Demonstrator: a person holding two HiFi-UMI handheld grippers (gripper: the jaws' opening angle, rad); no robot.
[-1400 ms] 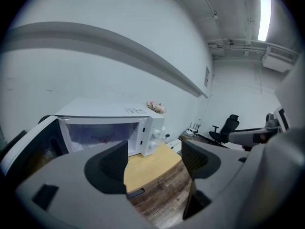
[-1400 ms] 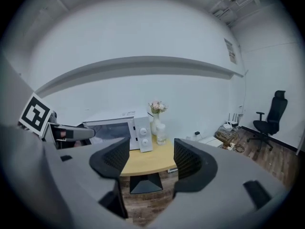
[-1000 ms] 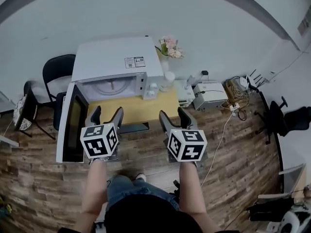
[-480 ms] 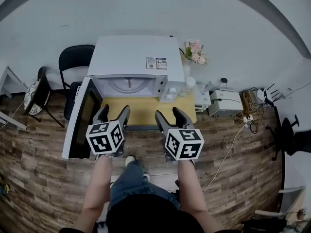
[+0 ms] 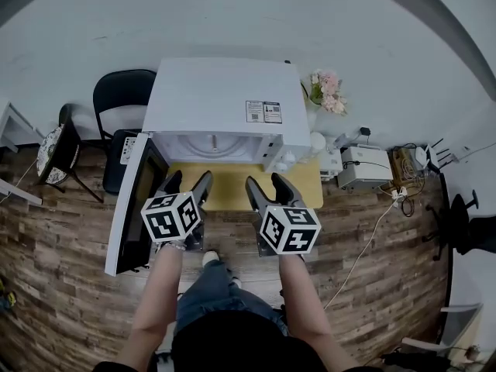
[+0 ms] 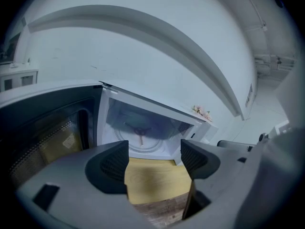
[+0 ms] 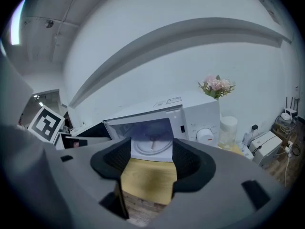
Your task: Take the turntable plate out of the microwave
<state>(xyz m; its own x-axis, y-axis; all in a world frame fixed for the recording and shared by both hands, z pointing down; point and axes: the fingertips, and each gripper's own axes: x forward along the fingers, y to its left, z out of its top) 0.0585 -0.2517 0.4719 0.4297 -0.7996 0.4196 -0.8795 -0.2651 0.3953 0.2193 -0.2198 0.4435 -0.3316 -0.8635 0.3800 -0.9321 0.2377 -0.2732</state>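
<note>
Left tongs and right tongs hover empty, both wide open, before the open-doored microwave on a yellow surface; the turntable plate sits inside its cavity.

Pink flowers beside yellow table; black chair left; white box on wood floor.

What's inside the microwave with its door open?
The round turntable plate lies flat on the floor of the microwave. In the head view, the microwave's top covers most of it.
</note>
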